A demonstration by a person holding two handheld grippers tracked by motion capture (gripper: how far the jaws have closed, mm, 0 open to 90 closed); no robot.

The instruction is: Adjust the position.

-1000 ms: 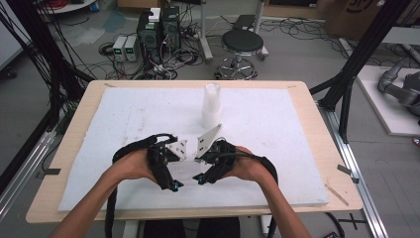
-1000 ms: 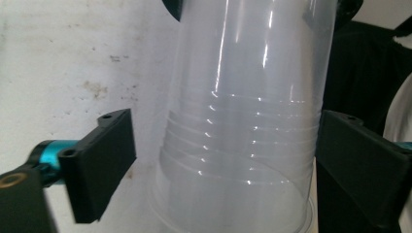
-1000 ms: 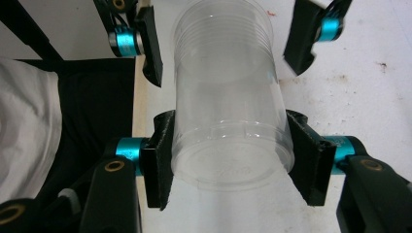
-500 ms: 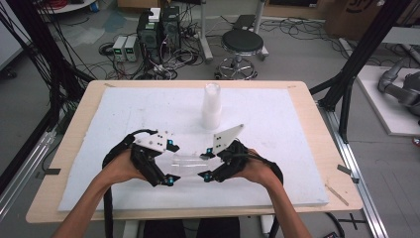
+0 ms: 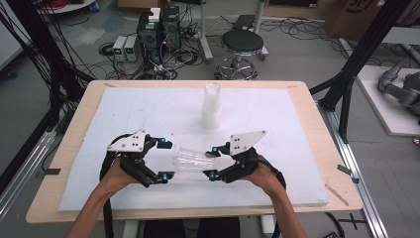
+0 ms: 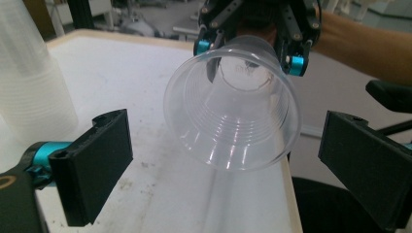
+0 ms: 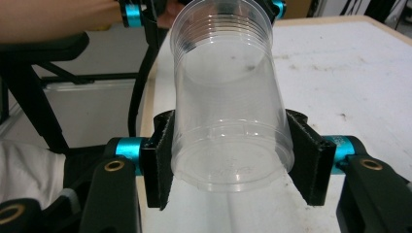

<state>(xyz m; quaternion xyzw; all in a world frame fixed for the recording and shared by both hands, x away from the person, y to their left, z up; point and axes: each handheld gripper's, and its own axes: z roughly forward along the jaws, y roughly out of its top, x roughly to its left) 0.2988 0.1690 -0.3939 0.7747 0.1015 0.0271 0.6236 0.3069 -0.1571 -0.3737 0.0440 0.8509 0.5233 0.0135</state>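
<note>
In the high view, a clear plastic cup (image 5: 194, 159) lies sideways at lower centre between the left gripper (image 5: 166, 161) and right gripper (image 5: 213, 162), above the white tabletop (image 5: 297, 148); a cup stack (image 5: 211, 106) stands at upper centre.

In the left gripper view, the fingers (image 6: 94, 165) are spread wide, clear of the cup's mouth at centre frame.

In the right gripper view, the fingers (image 7: 163, 158) clamp the cup's base at lower centre.

cup stack (image 5: 211, 106) mid-table, bare white mat (image 5: 307, 144) around it
</note>
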